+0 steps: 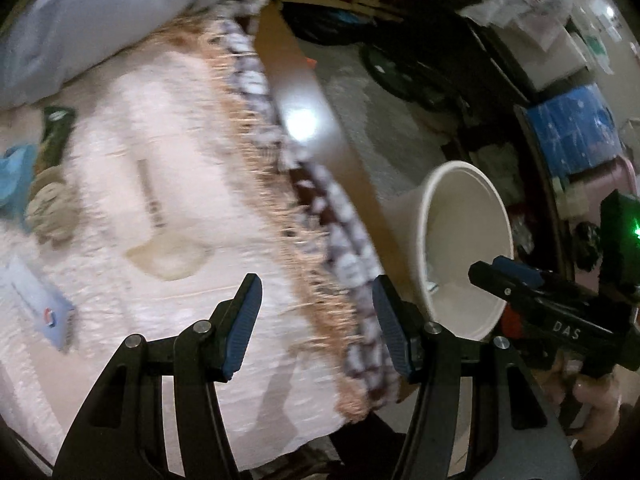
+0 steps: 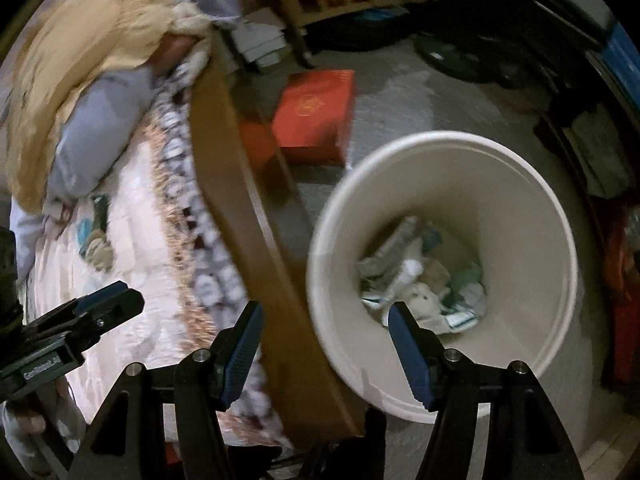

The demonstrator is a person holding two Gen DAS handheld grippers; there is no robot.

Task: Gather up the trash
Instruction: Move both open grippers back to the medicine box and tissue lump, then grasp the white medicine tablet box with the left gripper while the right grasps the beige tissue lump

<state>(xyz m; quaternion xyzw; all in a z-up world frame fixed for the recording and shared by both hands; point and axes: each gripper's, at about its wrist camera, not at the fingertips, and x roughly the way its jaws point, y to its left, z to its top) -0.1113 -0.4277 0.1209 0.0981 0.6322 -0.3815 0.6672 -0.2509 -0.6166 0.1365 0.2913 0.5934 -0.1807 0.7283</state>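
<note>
Two grippers are in view. The left gripper [image 1: 316,324] hangs over the bed [image 1: 168,208] near its edge, jaws spread wide with nothing between them. The right gripper [image 2: 324,344] is over the gap between the bed's brown side rail [image 2: 248,216] and the bin [image 2: 520,208], also spread wide and empty; its right finger overlaps the bin's mouth, its left finger the rail. In the left wrist view the right gripper [image 1: 500,276] shows from the side at the bin's rim [image 1: 508,216], its fingertips reaching over the opening.

There is one bin, white and round, standing on the floor just beside the bed's rail. Its bottom holds a heap of crumpled trash [image 2: 420,276], white paper and wrappers with green-blue bits; the pieces are too blurred to count.

On the bed, well to the left of the left gripper, four loose items lie: a dark green wrapper [image 1: 58,132], a blue piece [image 1: 16,172] beside it, a beige crumpled wad [image 1: 50,208] just below them, and a flat light-blue packet [image 1: 40,304] nearer the camera. All are apart from both grippers. A grey-blue pillow [image 1: 104,16] lies at the far end of the bed.

One red box [image 2: 316,116] sits on the floor beyond the bin, near the rail.
</note>
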